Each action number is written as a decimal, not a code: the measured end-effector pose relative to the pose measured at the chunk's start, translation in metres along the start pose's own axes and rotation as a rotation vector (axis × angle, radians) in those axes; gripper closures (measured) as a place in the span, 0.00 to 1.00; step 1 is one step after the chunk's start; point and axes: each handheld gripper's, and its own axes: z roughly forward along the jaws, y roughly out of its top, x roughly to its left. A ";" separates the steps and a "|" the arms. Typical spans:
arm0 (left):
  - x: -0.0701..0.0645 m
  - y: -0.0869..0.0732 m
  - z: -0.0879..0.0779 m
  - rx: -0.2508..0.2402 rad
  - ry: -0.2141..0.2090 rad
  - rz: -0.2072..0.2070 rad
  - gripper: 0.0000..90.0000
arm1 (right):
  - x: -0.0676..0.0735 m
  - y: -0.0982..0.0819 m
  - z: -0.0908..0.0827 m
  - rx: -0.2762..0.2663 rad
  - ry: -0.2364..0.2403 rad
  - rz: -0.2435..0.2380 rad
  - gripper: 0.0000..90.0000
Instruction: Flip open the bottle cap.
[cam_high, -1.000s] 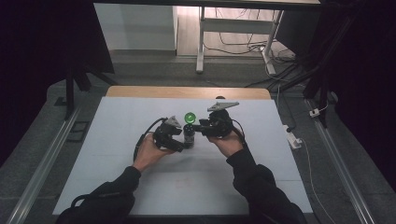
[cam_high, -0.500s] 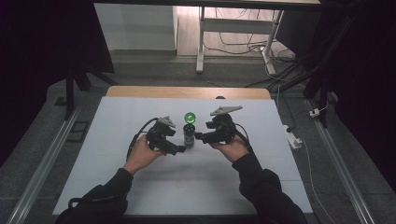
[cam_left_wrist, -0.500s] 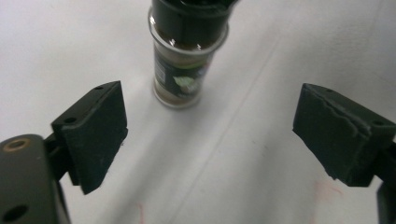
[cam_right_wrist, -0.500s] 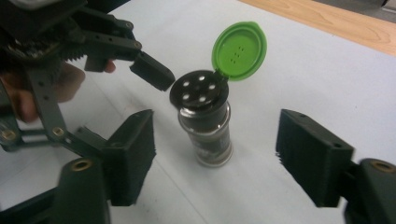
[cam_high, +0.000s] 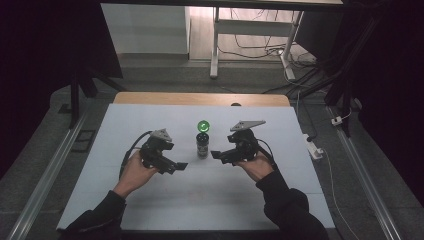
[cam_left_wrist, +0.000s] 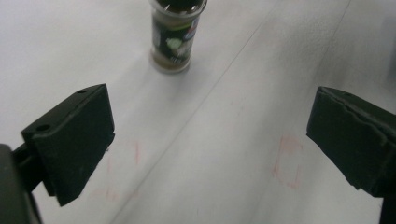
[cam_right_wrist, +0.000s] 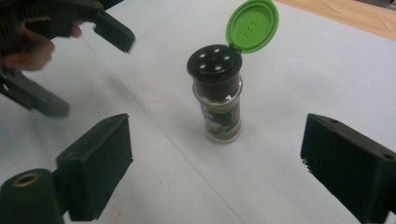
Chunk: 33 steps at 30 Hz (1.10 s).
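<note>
Spice jar (cam_right_wrist: 218, 105) stands upright near the desk's (cam_high: 125, 200) middle, its green flip lid (cam_right_wrist: 252, 25) hinged open. It lies between both grippers, straight ahead of the right gripper (cam_right_wrist: 233, 172), which seems nearer; left gripper (cam_left_wrist: 210, 140) faces it obliquely. Both sets of fingers gape wide, empty.

High view: table (cam_high: 150, 200) evenly lit, surroundings near black, bright floor patch beyond the far edge | left gripper view: dim, greyish, soft overall — spice jar (cam_left_wrist: 176, 35) slightly fuzzy, faint shadow beside it | right gripper view: sharper — the other gripper (cam_right_wrist: 70, 42) smeared by motion blur
</note>
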 end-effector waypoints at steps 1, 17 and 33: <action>0.000 -0.004 -0.005 -0.010 0.002 -0.004 0.02 | 0.001 -0.001 -0.001 -0.002 0.002 -0.003 0.08; -0.019 -0.058 -0.067 -0.167 0.063 -0.086 0.00 | 0.010 -0.031 -0.041 -0.031 -0.024 -0.010 0.00; -0.034 -0.117 -0.109 -0.227 0.145 -0.181 0.00 | 0.010 -0.079 -0.090 -0.058 -0.122 0.024 0.00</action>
